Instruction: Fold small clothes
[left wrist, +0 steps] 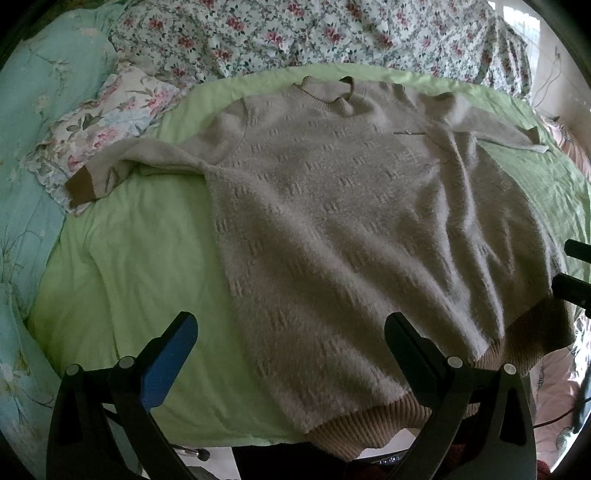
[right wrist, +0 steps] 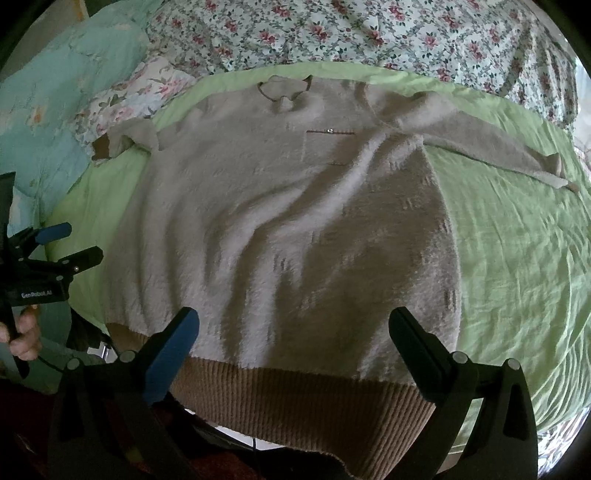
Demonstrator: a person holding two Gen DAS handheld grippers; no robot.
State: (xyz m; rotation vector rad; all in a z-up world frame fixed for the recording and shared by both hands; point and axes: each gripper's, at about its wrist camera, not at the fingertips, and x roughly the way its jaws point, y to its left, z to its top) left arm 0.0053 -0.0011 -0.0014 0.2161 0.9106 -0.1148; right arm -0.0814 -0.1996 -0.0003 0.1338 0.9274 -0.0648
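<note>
Sweater: fuzzy beige knit sweater lies spread front-up on the green sheet, collar at the far edge, ribbed tan hem hanging over the near edge of the bed.
Sleeves: one sleeve reaches out to the left with its brown cuff resting on a floral pillow; the other sleeve angles out to the right across the sheet.
Bedding: flowered quilt bunched behind the sheet; pale blue quilt at the left.
Left gripper: left gripper hovers over the hem's left corner, fingers spread wide and holding nothing; in the right wrist view it shows at the far left edge, a hand on its handle.
Right gripper: right gripper hovers above the hem near the sweater's right side, fingers wide apart, nothing between them.
</note>
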